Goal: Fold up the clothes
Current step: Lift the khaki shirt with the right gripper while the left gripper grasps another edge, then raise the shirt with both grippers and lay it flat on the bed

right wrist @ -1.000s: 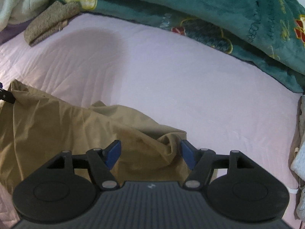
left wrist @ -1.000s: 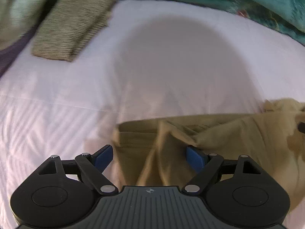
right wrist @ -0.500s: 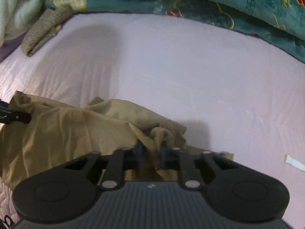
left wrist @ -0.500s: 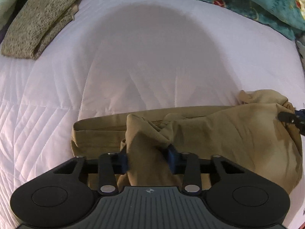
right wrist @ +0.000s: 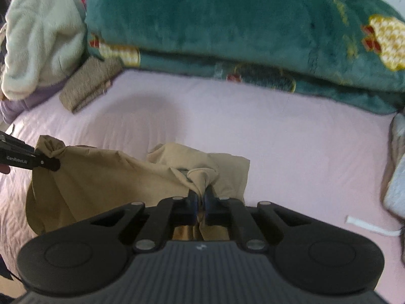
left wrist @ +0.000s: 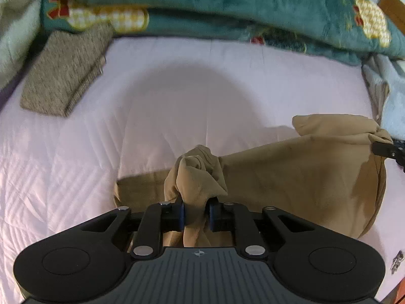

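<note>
A tan garment hangs stretched between my two grippers above the pale pink bed sheet. My left gripper is shut on a bunched corner of it. My right gripper is shut on the opposite bunched corner of the garment. The right gripper's tip shows at the right edge of the left wrist view, and the left gripper's tip at the left edge of the right wrist view. The lower part of the cloth still rests on the sheet.
A folded speckled brown knit lies at the back left of the bed. A teal patterned blanket is piled along the back. A pale fleece sits far left, grey-blue clothes at the right.
Both grippers closed on the tan garment's corners and lifted it off the sheet. The cloth is now pulled taut between them.
</note>
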